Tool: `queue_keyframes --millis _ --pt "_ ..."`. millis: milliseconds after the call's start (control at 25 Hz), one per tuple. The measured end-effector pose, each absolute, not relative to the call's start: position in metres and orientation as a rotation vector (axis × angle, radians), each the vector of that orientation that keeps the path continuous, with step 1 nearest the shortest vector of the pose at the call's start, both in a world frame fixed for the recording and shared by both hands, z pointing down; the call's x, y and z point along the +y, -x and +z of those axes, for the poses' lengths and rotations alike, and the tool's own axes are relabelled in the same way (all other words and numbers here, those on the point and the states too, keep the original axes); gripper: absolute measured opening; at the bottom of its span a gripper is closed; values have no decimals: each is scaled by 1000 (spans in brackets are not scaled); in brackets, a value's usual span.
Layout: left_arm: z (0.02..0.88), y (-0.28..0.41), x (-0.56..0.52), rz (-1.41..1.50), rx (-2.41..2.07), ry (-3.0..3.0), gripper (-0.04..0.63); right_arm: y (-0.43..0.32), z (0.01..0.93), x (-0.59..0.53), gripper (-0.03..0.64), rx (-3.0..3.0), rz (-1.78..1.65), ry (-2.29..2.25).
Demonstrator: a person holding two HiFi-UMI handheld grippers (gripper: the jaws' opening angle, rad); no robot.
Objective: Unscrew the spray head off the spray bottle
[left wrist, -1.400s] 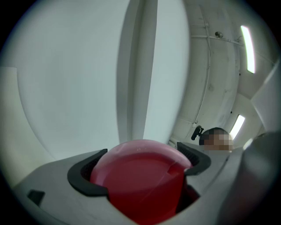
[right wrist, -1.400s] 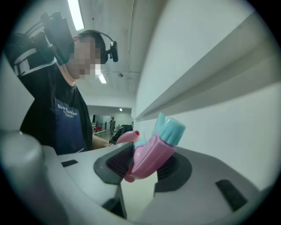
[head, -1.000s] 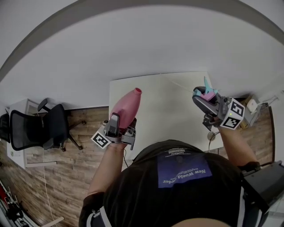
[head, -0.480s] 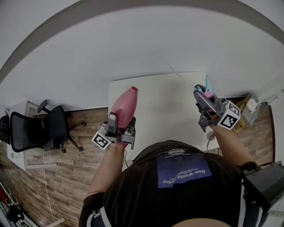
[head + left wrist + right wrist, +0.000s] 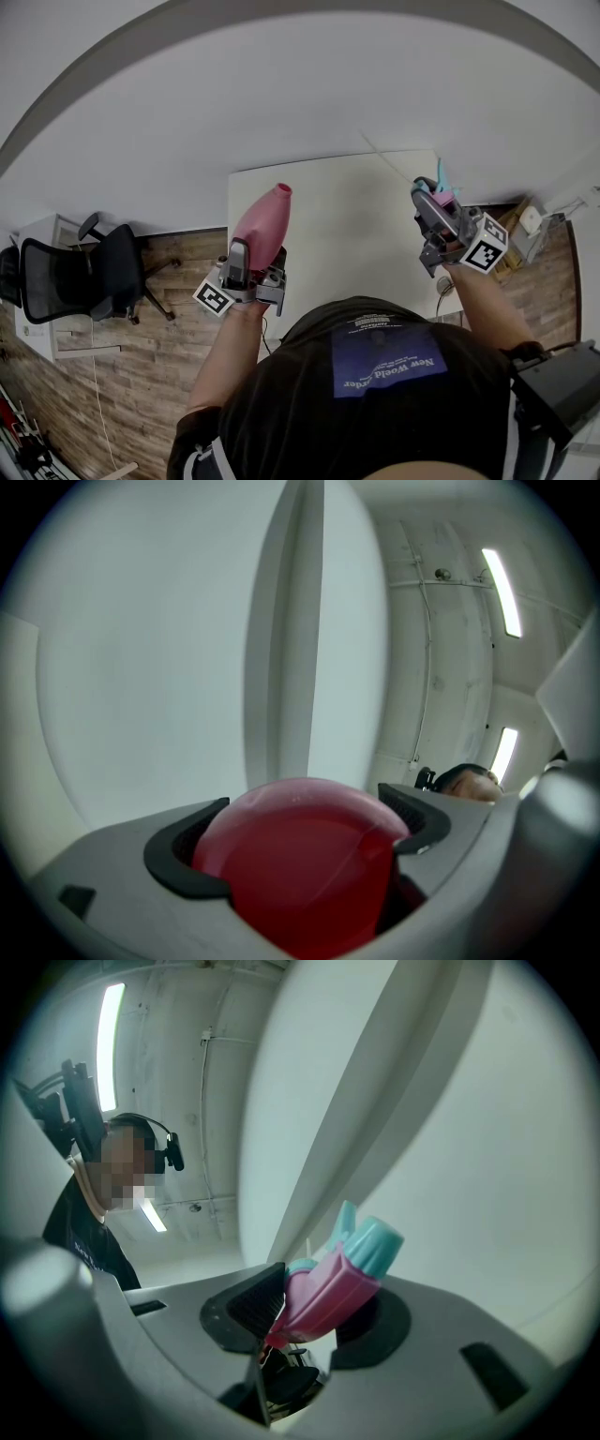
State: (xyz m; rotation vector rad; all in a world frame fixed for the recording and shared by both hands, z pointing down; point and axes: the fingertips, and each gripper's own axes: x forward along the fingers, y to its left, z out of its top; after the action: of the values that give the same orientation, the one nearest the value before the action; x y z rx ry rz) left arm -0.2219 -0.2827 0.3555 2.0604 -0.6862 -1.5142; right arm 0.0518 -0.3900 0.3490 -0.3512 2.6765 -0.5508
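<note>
**A:** Status?

**B:** The white table sits under both hands. The pink spray bottle is in the air over its left edge, tilted, with the neck bare and pointing away from the person. The left gripper is clamped on the rounded base end, and both pads are tight against the plastic.

**A:** And the head?

**B:** The spray head is off and well apart from the bottle, up over the right side of the table. The right gripper has it with the jaws roughly half apart, pinching the pink body. The teal nozzle end sticks out past the pads.

**A:** So the unscrewing is done?

**B:** Looks like it. I'd say what's left is parking the parts.

**A:** How would you do that cleanly?

**B:** Bottle first, since it's the bigger risk. The neck is open, so keep it above the base on the way down. I can't tell if there's liquid inside. Stand it on its base well in from the table edge, and open only once it bears its own weight.

**A:** The head?

**B:** It sits skewed between the pads, held low on the body, so it could pivot. Lower it slowly until it touches the table, lay it on its side, then ease the jaws off.
</note>
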Motion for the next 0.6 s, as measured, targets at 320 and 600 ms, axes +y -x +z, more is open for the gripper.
queue_keyframes --millis 320,600 --pt "355 221 -284 -1512 -686 -2068 511 -52 349 -390 130 2683 -539 338" --pt "353 219 -284 -1505 -684 -2075 511 -50 346 -387 130 2693 -524 316"
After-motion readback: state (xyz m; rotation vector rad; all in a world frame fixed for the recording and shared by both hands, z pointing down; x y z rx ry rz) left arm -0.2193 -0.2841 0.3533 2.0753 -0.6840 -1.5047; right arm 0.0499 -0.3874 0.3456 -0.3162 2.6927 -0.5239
